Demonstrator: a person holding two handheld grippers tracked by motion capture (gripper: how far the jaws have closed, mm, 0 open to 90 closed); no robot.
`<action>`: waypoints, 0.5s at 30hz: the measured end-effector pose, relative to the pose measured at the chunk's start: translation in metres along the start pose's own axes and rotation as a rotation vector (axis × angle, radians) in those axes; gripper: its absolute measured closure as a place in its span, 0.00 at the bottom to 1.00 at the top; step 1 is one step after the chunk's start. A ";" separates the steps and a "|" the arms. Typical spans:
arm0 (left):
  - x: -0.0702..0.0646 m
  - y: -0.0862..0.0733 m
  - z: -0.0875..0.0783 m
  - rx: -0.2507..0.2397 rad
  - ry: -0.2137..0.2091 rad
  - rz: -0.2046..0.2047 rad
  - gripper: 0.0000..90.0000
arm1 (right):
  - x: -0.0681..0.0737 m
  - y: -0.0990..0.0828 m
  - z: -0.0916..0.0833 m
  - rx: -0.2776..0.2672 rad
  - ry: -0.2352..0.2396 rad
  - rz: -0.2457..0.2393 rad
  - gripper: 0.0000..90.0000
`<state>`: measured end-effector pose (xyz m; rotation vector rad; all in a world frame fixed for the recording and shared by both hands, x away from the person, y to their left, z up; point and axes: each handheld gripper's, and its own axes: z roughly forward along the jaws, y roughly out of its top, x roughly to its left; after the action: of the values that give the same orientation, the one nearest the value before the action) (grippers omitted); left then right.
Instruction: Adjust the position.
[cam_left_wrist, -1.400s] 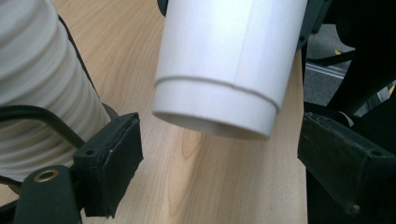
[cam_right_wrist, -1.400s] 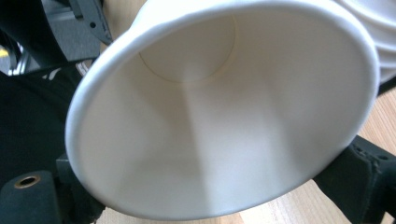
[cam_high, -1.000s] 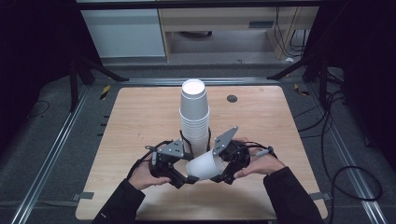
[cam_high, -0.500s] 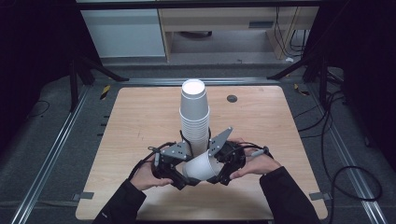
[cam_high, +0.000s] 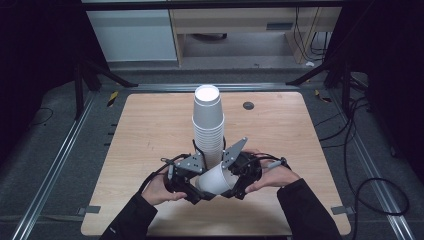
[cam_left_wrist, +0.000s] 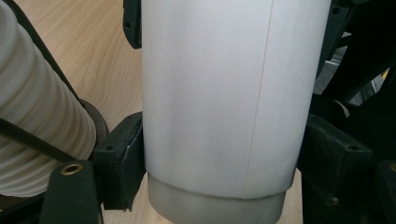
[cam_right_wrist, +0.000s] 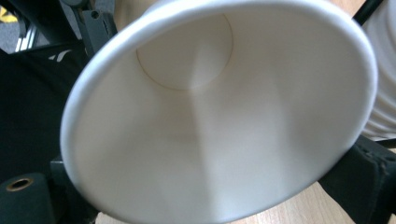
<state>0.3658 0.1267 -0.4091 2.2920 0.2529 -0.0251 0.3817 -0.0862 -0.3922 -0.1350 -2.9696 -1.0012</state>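
Left gripper (cam_high: 196, 189): held in the person's left hand (cam_high: 159, 189) near the table's front edge; its jaws had just been closing and, in the left gripper view, stood against both sides of the paper cup's wall near its bottom end, gripping it.
Paper cup (cam_high: 215, 178): a single white cup lying tilted between the two grippers, its closed bottom toward the left gripper and its open mouth toward the right gripper; in the left gripper view its wall (cam_left_wrist: 224, 93) rose straight up between the two black jaws.
Cup stack (cam_high: 208, 125): a tall column of nested white cups standing on the table just beyond both grippers, its ribbed rims (cam_left_wrist: 32, 121) showing close to the left of the left gripper's jaw.
Right gripper (cam_high: 232, 186): held in the person's right hand (cam_high: 272, 176), pointed at the cup's mouth; the right gripper view looked straight into the cup's inside (cam_right_wrist: 210, 121), with the jaws at either side of the rim; whether they pressed on it could not be told.
Table (cam_high: 150, 120): light wood, beneath both grippers.
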 end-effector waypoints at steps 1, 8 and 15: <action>0.000 0.000 -0.001 -0.001 -0.002 -0.001 0.25 | 0.000 0.000 0.000 -0.009 0.001 -0.003 0.08; 0.001 0.000 -0.004 -0.015 -0.002 -0.011 0.25 | 0.001 -0.001 0.000 -0.041 -0.003 0.000 0.05; 0.003 -0.001 -0.006 -0.015 0.002 -0.022 0.25 | 0.000 -0.003 -0.004 -0.055 -0.019 0.008 0.04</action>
<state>0.3683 0.1322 -0.4066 2.2743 0.2783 -0.0314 0.3814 -0.0914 -0.3906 -0.1567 -2.9575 -1.0867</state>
